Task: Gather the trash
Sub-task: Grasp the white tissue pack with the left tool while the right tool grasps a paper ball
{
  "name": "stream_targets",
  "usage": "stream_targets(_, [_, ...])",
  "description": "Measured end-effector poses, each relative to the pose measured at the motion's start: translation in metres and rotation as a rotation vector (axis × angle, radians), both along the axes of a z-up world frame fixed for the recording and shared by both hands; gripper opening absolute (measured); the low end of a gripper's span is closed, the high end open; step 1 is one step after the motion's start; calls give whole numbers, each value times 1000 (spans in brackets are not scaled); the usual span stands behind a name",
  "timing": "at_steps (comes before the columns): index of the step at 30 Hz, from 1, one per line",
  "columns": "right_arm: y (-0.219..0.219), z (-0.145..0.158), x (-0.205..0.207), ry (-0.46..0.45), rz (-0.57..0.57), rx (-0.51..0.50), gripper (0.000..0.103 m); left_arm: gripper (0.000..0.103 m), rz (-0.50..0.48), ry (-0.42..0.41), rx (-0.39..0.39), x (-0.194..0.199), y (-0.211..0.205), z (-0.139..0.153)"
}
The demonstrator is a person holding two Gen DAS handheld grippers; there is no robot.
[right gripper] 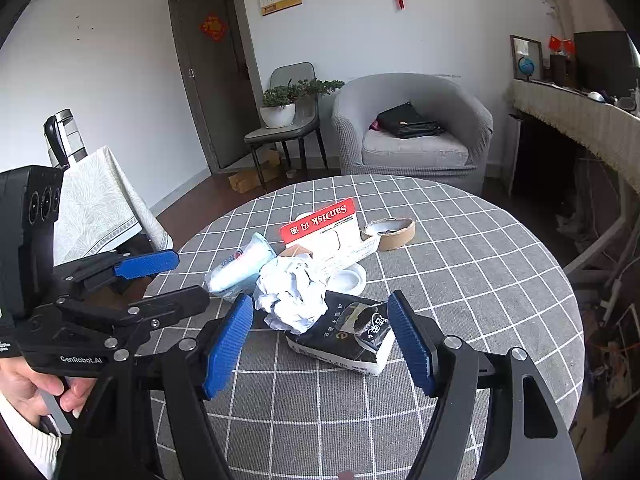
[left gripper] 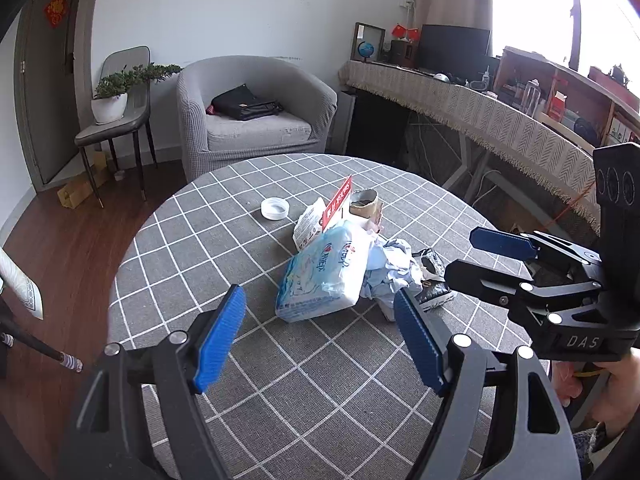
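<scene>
A heap of trash lies on the round checked table (left gripper: 280, 380) (right gripper: 480, 300): a blue-white tissue pack (left gripper: 320, 276) (right gripper: 240, 264), crumpled paper (left gripper: 390, 268) (right gripper: 294, 296), a black-and-white packet (left gripper: 434, 276) (right gripper: 352, 332), a red SanDisk card (left gripper: 339, 202) (right gripper: 320, 220), a cardboard tape roll (left gripper: 364, 202) (right gripper: 390, 232) and a white lid (left gripper: 274, 208) (right gripper: 350, 278). My left gripper (left gripper: 320, 340) is open, above the table just short of the tissue pack. My right gripper (right gripper: 320, 340) is open, its fingers either side of the black packet, which lies a little ahead of them.
A grey armchair (left gripper: 256, 112) (right gripper: 412, 128) with a black bag stands behind the table. A chair with a potted plant (left gripper: 116, 92) (right gripper: 284, 104) is beside it. A cloth-covered desk (left gripper: 500, 116) runs along the right. Each gripper shows in the other's view, the right one (left gripper: 500, 260) and the left one (right gripper: 160, 280).
</scene>
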State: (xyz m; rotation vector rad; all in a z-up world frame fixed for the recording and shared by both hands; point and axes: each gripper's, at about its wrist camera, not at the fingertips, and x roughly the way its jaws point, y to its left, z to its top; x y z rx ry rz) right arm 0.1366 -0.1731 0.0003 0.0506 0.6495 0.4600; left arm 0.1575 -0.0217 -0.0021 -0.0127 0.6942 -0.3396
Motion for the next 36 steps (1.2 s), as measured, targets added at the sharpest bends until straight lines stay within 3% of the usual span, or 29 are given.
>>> stream_targets(5, [-5, -3, 8, 35, 21, 44, 71, 73, -11, 29, -37, 14, 0, -12])
stream_targets(12, [-13, -9, 19, 82, 37, 122, 71, 58, -6, 40, -77, 28, 4, -18])
stream_targets(19, [-7, -10, 29, 90, 53, 130, 71, 27, -19, 37, -116, 38, 8, -17])
stream_targets(24, [5, -7, 33, 77, 67, 108, 72, 12, -1, 37, -115, 43, 14, -17])
stream_targets(36, [40, -17, 27, 48, 53, -73, 72, 10, 52, 27, -140, 30, 42, -3])
